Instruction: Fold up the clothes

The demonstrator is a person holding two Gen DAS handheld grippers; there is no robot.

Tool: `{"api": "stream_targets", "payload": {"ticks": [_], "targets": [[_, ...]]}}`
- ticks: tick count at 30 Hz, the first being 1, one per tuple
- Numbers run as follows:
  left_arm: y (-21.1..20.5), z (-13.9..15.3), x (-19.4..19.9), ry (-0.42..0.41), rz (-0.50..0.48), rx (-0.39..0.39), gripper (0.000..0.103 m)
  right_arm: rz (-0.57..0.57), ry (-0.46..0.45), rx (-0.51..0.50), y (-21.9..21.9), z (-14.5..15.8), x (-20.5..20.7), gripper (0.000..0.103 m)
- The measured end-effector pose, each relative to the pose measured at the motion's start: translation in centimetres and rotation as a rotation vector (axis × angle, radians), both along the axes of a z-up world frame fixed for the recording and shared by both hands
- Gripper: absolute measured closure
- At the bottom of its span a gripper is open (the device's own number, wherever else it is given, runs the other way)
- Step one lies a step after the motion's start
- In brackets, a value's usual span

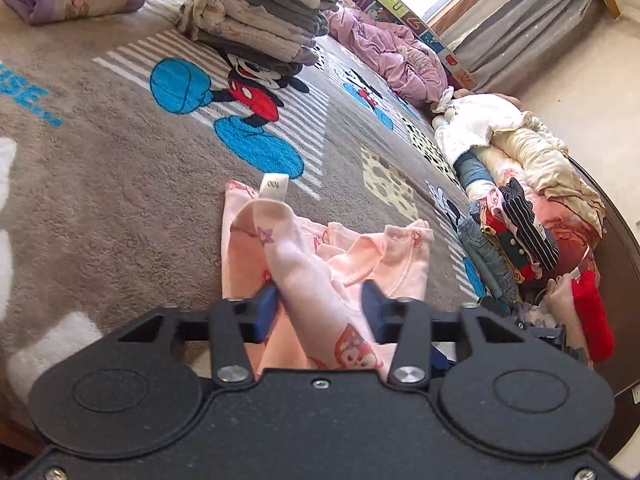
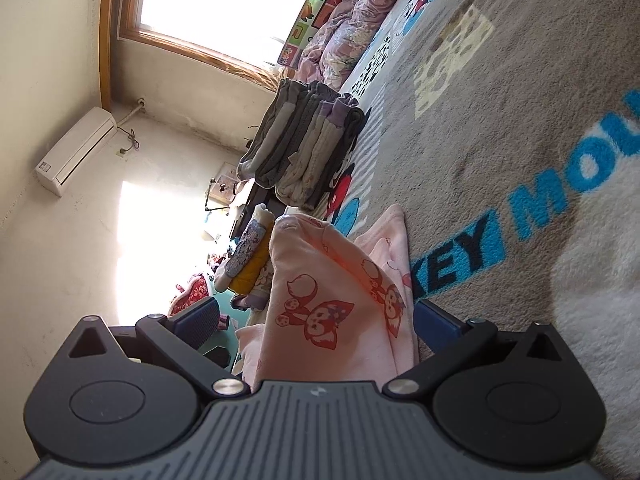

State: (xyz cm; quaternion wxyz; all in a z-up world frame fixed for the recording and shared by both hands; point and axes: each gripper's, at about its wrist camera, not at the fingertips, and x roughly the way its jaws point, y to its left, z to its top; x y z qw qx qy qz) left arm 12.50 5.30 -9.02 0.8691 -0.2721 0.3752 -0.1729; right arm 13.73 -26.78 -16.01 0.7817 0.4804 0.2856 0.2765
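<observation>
A small pink garment point(image 1: 320, 256) printed with red foxes lies partly on the grey Mickey Mouse rug point(image 1: 100, 152), a white size tag at its far end. A fold of it passes between the blue pads of my left gripper point(image 1: 320, 304), whose jaws stand apart around the cloth. In the right wrist view the same pink garment point(image 2: 332, 300) bunches up between the jaws of my right gripper point(image 2: 320, 320), which are wide apart, and it trails onto the rug point(image 2: 500, 140).
A stack of folded grey and cream clothes point(image 1: 260, 16) stands at the back of the rug; it also shows in the right wrist view point(image 2: 304, 144). A pile of unfolded clothes point(image 1: 520, 220) lies at the right edge. A purple quilt point(image 1: 400, 52) lies behind.
</observation>
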Motion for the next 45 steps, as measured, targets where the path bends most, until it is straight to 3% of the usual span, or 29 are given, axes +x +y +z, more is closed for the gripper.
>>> {"api": "stream_targets", "payload": {"ticks": [2, 5, 9, 13, 15, 16, 17, 19, 24, 25, 27, 28, 29, 32, 37, 43, 45], "targets": [[-0.9, 0.3, -1.2, -0.058, -0.076, 0.018, 0.09, -0.011, 0.0, 0.021, -0.3, -0.2, 0.0, 0.0], [-2.2, 0.9, -4.5, -0.145, -0.225, 0.09, 0.093, -0.03, 0.002, 0.067, -0.9, -0.5, 0.1, 0.0], [-3.2, 1.0, -9.2, -0.198, -0.386, 0.192, 0.094, -0.054, 0.008, 0.114, -1.6, -1.1, -0.1, 0.0], [-3.5, 1.1, -12.4, -0.225, -0.447, 0.288, 0.094, -0.059, 0.012, 0.129, -1.8, -1.3, -0.5, 0.0], [-2.9, 1.4, -12.7, -0.229, -0.413, 0.299, 0.092, -0.061, 0.011, 0.128, -1.8, -1.3, -0.7, 0.0], [-2.4, 1.7, -12.7, -0.23, -0.388, 0.298, 0.084, -0.062, 0.011, 0.121, -1.8, -1.2, -0.9, 0.0], [-2.1, 1.9, -12.5, -0.234, -0.354, 0.301, 0.059, -0.063, 0.01, 0.114, -1.7, -1.1, -1.0, 0.0], [-1.5, 2.6, -11.0, -0.245, -0.254, 0.291, 0.033, -0.066, 0.01, 0.101, -1.7, -0.9, -1.3, 0.0], [-1.7, 2.6, -4.5, -0.179, -0.09, 0.14, 0.032, -0.092, 0.016, 0.066, -1.8, -0.2, -2.5, 0.0], [-2.1, 2.4, -3.2, -0.157, -0.064, 0.122, 0.033, -0.098, 0.018, 0.063, -1.9, -0.1, -2.9, 0.0], [-3.1, 1.6, -1.5, -0.129, -0.039, 0.121, 0.051, -0.108, 0.023, 0.057, -2.2, 0.0, -3.7, 0.0], [-3.6, 1.3, -0.9, -0.121, -0.036, 0.132, 0.076, -0.113, 0.024, 0.055, -2.4, 0.1, -4.1, 0.0], [-4.1, 1.2, -1.0, -0.116, -0.044, 0.149, 0.093, -0.119, 0.026, 0.053, -2.5, 0.1, -4.5, 0.0], [-4.7, 1.2, -3.6, -0.137, -0.139, 0.127, 0.101, -0.132, 0.021, 0.039, -2.9, 0.5, -5.5, 0.0], [-4.4, 1.2, -9.8, -0.194, -0.278, 0.184, 0.102, -0.162, 0.006, 0.061, -4.1, 0.8, -6.5, 0.0], [-2.7, 0.1, -13.9, -0.191, -0.344, 0.283, 0.102, -0.177, 0.033, 0.091, -4.5, -0.2, -6.1, 0.0], [-1.2, 0.3, -14.5, -0.186, -0.351, 0.274, 0.097, -0.17, 0.015, 0.088, -4.5, 0.3, -5.8, 0.0]]}}
